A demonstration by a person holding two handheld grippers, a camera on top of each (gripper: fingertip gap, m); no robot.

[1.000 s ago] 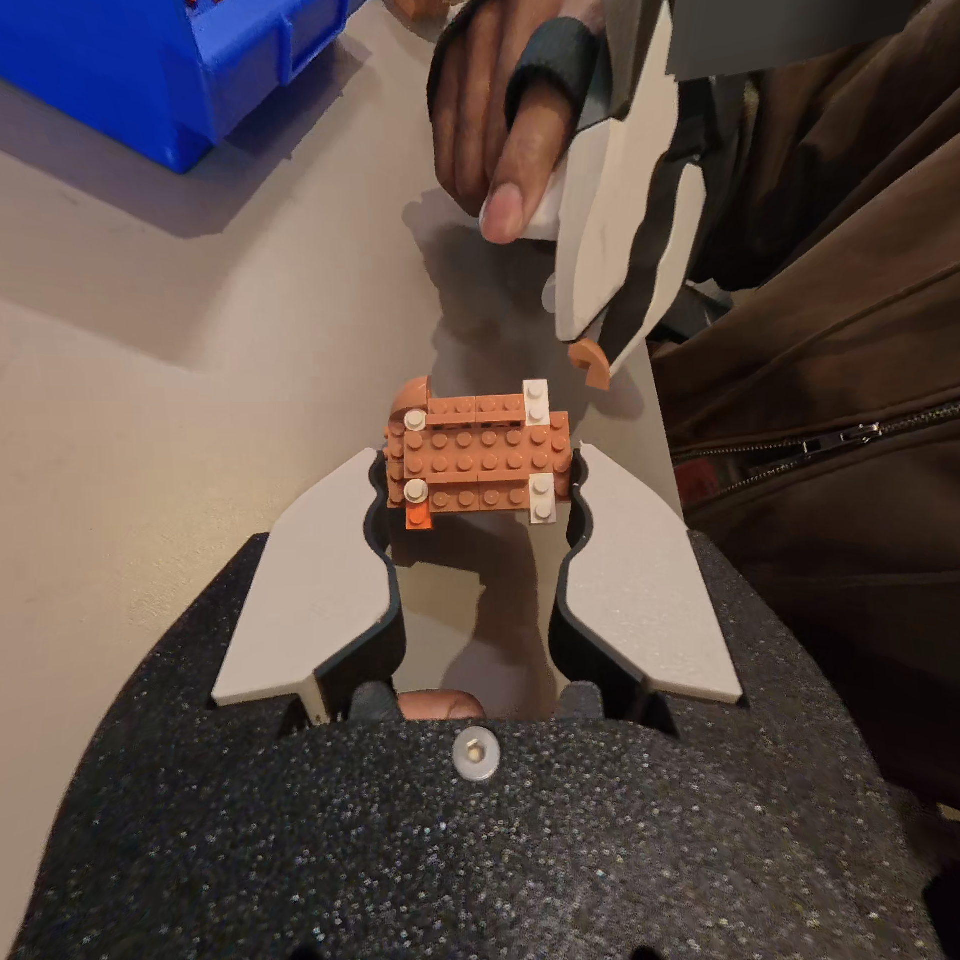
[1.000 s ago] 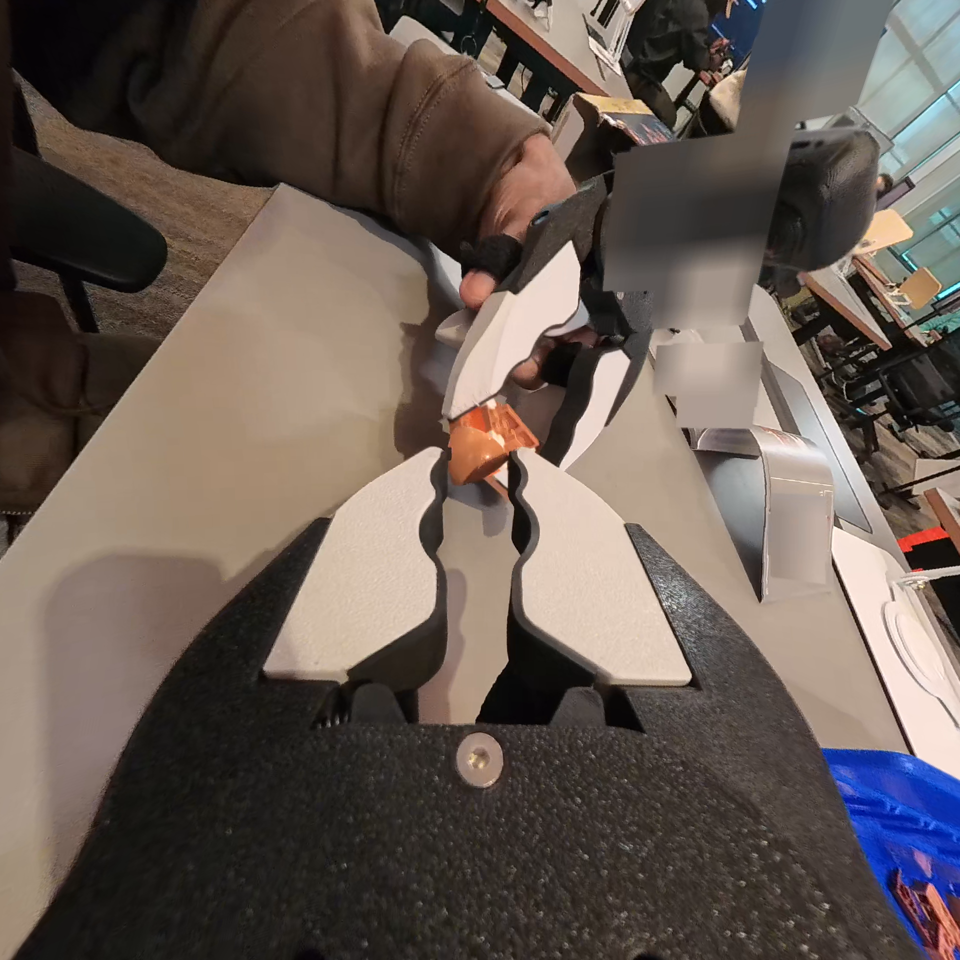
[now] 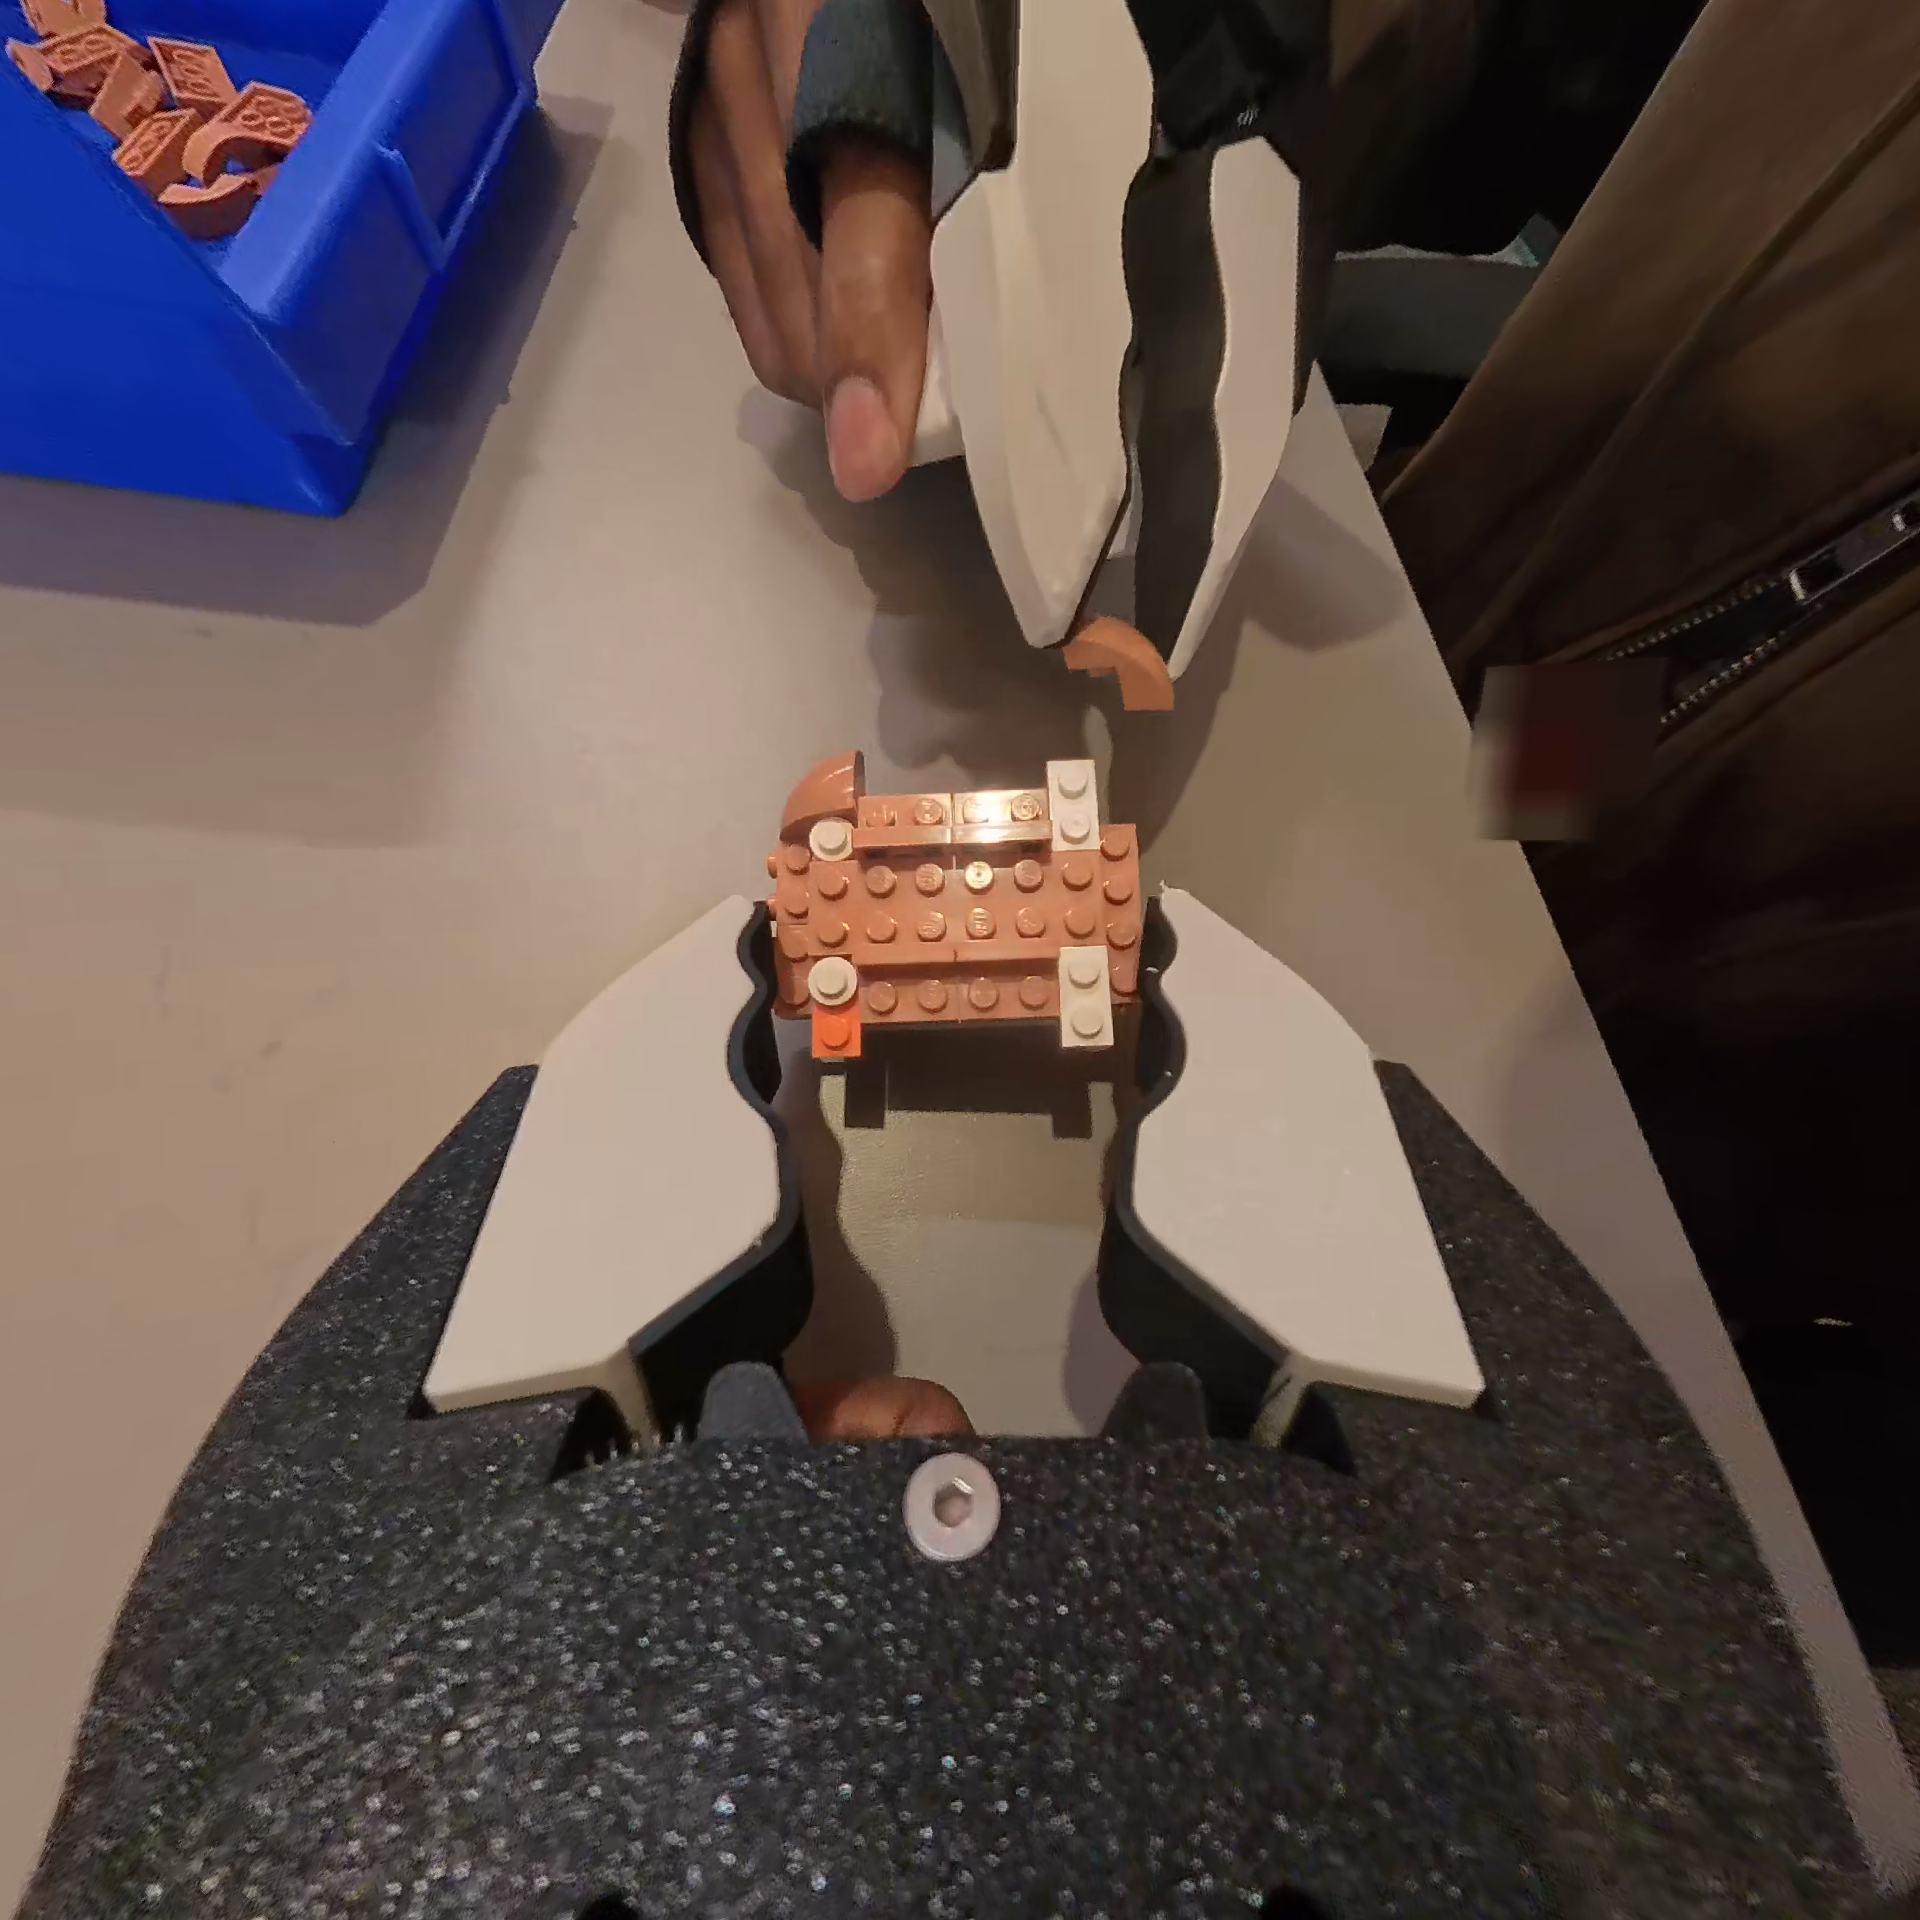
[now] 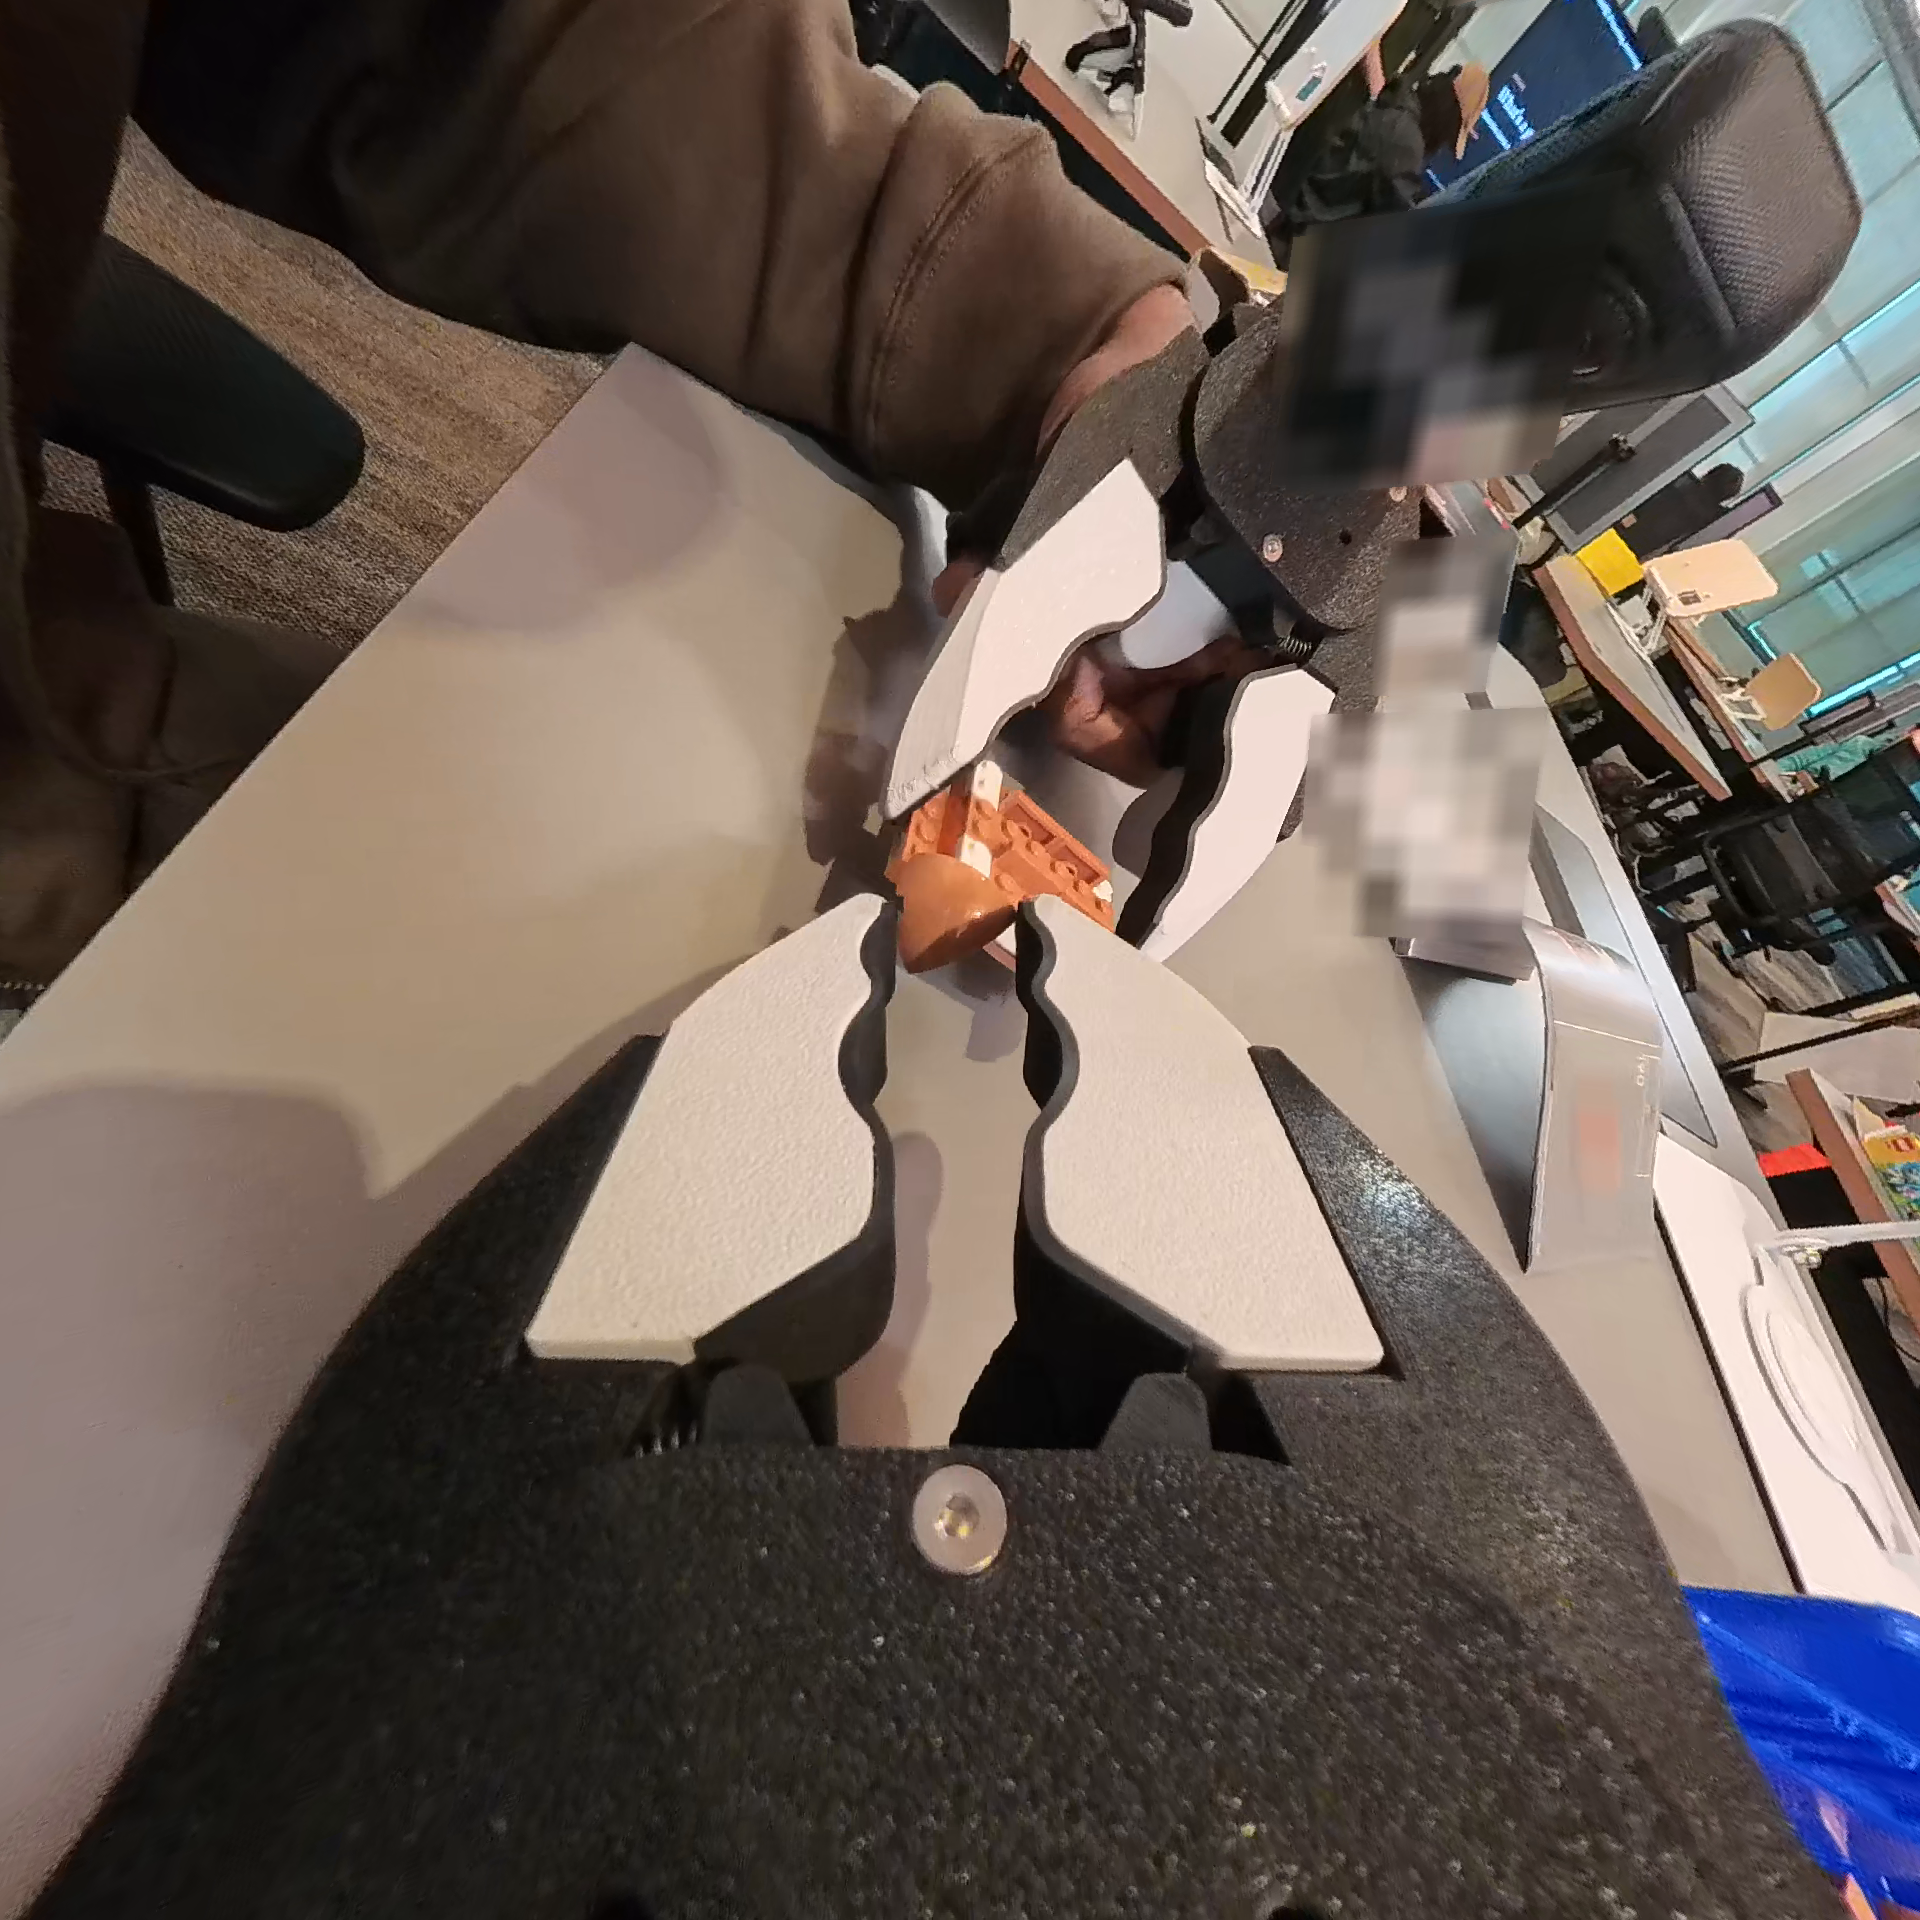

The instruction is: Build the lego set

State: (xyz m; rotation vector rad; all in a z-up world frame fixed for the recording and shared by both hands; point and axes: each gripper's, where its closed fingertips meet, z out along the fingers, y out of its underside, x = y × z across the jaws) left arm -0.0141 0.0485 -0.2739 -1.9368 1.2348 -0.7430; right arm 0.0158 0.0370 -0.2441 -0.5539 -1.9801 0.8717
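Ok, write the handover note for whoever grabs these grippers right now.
Left gripper: shut on the brown assembly, held over the table.
Right gripper: shut on a curved brown piece, apart from the assembly, near its far right corner.
Done: studded body with white plates; one curved piece sits at the far left corner.
Left: probably seat the held piece. Spares are in the blue bin.

Bin (image 3: pixel 260 343) cut off at the left edge, model (image 4: pixel 997 862) half hidden behind the tool tips, distant benches blurred
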